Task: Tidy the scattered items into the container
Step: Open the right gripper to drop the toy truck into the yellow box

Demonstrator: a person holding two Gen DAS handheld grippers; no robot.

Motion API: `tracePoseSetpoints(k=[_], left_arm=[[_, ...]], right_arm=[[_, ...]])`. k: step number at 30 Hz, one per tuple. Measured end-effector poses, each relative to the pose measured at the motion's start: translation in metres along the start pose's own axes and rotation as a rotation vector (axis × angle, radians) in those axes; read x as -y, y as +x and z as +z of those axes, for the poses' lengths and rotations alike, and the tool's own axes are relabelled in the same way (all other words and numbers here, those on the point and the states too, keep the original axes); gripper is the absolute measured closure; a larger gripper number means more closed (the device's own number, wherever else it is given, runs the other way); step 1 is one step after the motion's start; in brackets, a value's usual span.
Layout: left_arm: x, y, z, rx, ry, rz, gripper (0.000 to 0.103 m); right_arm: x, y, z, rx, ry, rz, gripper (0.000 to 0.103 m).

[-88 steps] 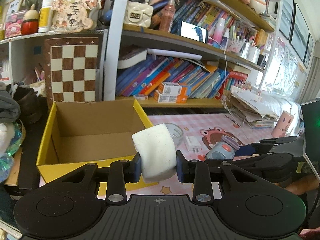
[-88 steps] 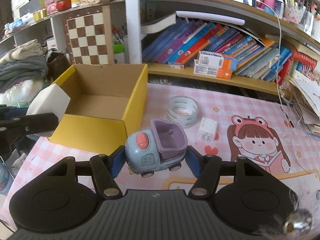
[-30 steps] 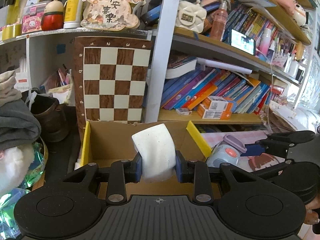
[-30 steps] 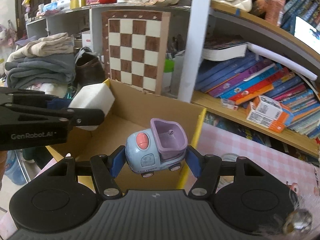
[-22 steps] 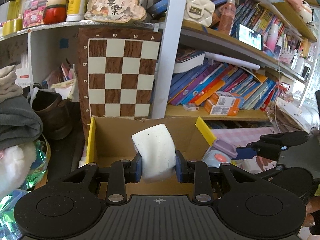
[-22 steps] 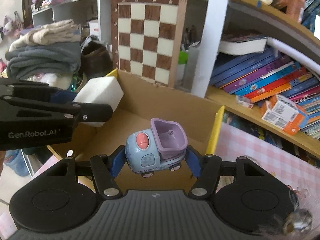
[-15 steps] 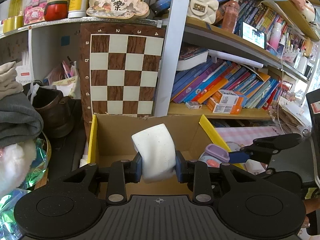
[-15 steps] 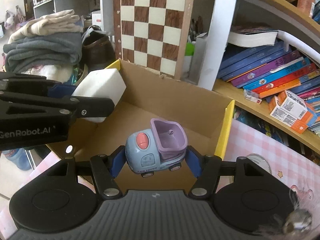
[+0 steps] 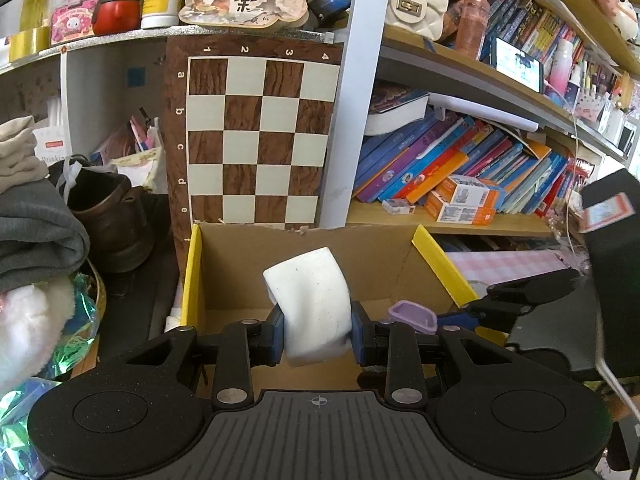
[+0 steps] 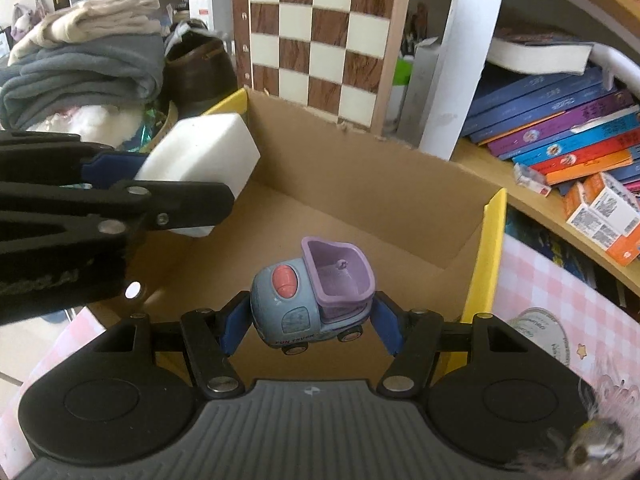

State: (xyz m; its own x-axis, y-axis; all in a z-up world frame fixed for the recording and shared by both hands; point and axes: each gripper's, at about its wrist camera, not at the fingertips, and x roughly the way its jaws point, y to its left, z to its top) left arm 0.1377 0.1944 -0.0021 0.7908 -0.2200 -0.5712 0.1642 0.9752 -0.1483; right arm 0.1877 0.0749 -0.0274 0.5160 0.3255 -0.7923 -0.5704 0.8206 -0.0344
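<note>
The cardboard box (image 10: pixel 360 200), open-topped with yellow rims along its left and right walls, sits at the foot of a bookshelf, its brown floor bare in the part that shows. Both carried items hang over its opening.

The white sponge block (image 9: pixel 310 304) is pinched between the blue pads of the left gripper (image 9: pixel 316 332), whose jaws stand narrowly apart and press into its sides so that the soft block bulges above them. In the right wrist view the same block (image 10: pixel 200 164) juts out past the black fingers over the near left part of the box, close to the left yellow rim.

The toy truck (image 10: pixel 314 298), blue-grey with a coral button on its cab and a lilac tipper bed, marked "FUN TRUCK" on its side, is held across its length by the right gripper (image 10: pixel 308 320); the jaws stand partly open with a pad against each end. It hangs above the box floor, nearer the right wall. From the left wrist view only its lilac bed (image 9: pixel 412 314) peeks out just right of the left gripper's fingers.

Behind the box a chessboard (image 9: pixel 256 136) leans upright. Left of it lie a brown shoe (image 9: pixel 108 216) and folded grey clothes (image 10: pixel 80 80). To the right, books (image 9: pixel 460 164) slant along the shelf, and a pink checked tablecloth (image 10: pixel 560 300) bears a tape roll (image 10: pixel 536 328) just beside the box's right wall.
</note>
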Motion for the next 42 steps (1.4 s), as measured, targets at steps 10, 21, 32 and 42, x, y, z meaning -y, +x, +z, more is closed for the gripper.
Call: tracePoseSetpoints(k=[10,21,32,42], left_arm=[[-0.004,0.001,0.000,-0.004,-0.005,0.006,0.073],[-0.006,0.004,-0.001,-0.013,-0.006,0.003,0.073],[-0.006,0.008,-0.002,-0.023,-0.004,-0.001,0.073],[-0.006,0.008,-0.002,-0.027,-0.001,-0.005,0.073]], right_arm=[[0.000,0.021,0.007,-0.101,-0.025,0.036,0.040],[0.007,0.030,0.004,-0.151,-0.002,0.028,0.040],[0.001,0.030,0.006,-0.153,-0.004,0.028,0.040],[-0.002,0.027,0.005,-0.151,-0.002,0.038,0.043]])
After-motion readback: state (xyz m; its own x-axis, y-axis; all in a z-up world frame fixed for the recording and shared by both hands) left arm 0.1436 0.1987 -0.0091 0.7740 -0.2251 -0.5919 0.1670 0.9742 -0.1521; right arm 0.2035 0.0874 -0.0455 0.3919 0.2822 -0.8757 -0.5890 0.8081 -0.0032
